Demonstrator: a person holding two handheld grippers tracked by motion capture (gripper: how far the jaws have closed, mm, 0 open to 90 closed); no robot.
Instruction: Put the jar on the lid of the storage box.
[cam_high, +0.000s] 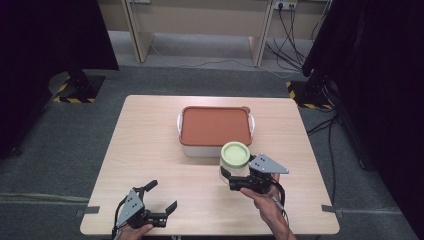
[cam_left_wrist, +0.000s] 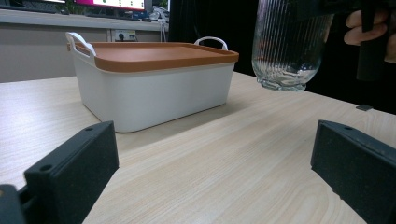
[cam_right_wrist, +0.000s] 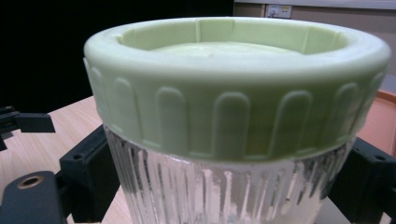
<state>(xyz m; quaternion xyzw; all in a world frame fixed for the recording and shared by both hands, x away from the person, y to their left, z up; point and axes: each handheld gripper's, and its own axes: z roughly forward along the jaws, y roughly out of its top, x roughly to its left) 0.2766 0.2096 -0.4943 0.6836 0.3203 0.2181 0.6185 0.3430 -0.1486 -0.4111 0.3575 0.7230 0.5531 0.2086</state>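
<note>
Glass jar (cam_high: 234, 167) is clamped below its lid by right tool (cam_high: 231, 180), lifted at lower centre; kept upright advised; left tool (cam_high: 164, 199) is spread apart.

A clear glass jar (cam_high: 234, 169) with fine vertical ribbing wore a pale green lid (cam_right_wrist: 233, 79) with moulded ridges around its edge. The storage box (cam_left_wrist: 154, 93) was white with a burnt-orange lid (cam_high: 215, 125) and white handles. The table (cam_high: 150, 160) showed light wood grain, and both grippers were black.

One ribbed glass jar (cam_high: 234, 169) with one green lid (cam_high: 235, 153), one lidded white bin (cam_high: 215, 129), two tongs, apparently nothing smaller.
</note>
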